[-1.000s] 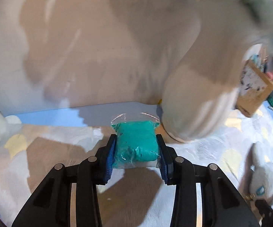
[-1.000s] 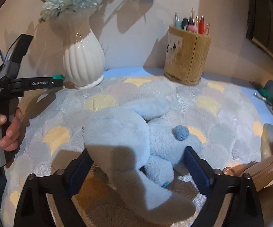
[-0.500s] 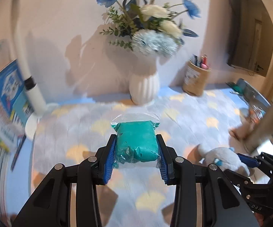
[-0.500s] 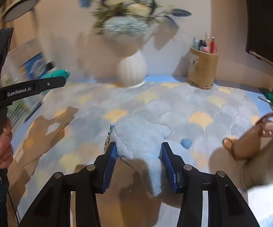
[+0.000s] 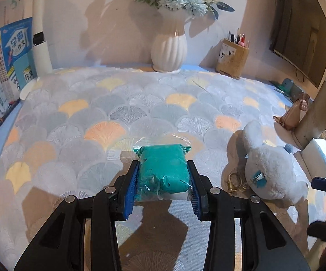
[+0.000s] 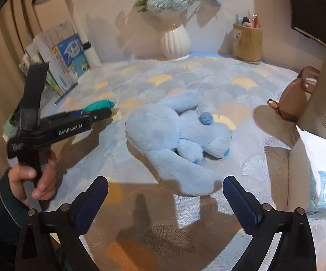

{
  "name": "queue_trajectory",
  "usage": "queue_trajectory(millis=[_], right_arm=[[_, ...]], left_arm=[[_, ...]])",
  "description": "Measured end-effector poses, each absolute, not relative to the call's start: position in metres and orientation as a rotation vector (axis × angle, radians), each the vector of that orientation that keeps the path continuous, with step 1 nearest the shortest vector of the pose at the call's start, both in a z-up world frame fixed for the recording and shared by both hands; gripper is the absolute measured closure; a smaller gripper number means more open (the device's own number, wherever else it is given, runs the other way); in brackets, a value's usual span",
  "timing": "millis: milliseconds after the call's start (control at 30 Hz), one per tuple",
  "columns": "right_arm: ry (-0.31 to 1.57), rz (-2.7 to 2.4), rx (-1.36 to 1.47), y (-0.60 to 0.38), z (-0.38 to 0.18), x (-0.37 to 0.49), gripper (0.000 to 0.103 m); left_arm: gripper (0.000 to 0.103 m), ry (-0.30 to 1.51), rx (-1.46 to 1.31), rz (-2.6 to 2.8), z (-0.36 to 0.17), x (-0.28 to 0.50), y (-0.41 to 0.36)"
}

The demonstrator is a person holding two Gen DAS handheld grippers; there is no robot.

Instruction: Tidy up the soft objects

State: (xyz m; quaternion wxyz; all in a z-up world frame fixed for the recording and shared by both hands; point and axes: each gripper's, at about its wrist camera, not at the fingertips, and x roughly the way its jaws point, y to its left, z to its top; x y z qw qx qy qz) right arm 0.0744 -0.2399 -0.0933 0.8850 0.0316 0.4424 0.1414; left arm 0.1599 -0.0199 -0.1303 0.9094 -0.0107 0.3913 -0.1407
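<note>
At lower centre of its wrist view, the left gripper (image 5: 163, 180) has its jaws clenched on a teal bagged lump (image 5: 163, 169). Further right, the blue plush (image 6: 176, 131) lies on the table (image 6: 242, 85), beyond the right gripper (image 6: 165, 194), whose jaws have just been opening and stand released.

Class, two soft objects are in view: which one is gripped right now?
The teal putty bag, pinched in the left claw; the blue plush rabbit lies free.
</note>
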Motion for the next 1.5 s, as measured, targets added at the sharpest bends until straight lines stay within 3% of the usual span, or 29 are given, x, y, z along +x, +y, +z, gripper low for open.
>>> queue_trajectory(millis=[533,867,1033,1133,1500], right_arm=[[0.915,0.219,0.191,-0.233,-0.111,0.143,0.0],[0.864,0.226,0.224,-0.241,-0.116,0.134,0.0],[0.743,0.143,0.169,-0.237,-0.101,0.116,0.0],[0.83,0.182,0.203,-0.239,-0.112,0.128,0.0],[0.85,0.205,0.267,-0.247,-0.118,0.131,0.0]], left_arm=[[0.064,0.797,-0.047,-0.316,-0.13,0.157,-0.018],[0.064,0.797,-0.054,-0.324,-0.131,0.158,-0.018],[0.064,0.77,-0.068,-0.304,-0.128,0.156,-0.015],[0.064,0.77,-0.055,-0.306,-0.128,0.155,-0.018],[0.064,0.767,-0.044,-0.318,-0.128,0.155,-0.019]])
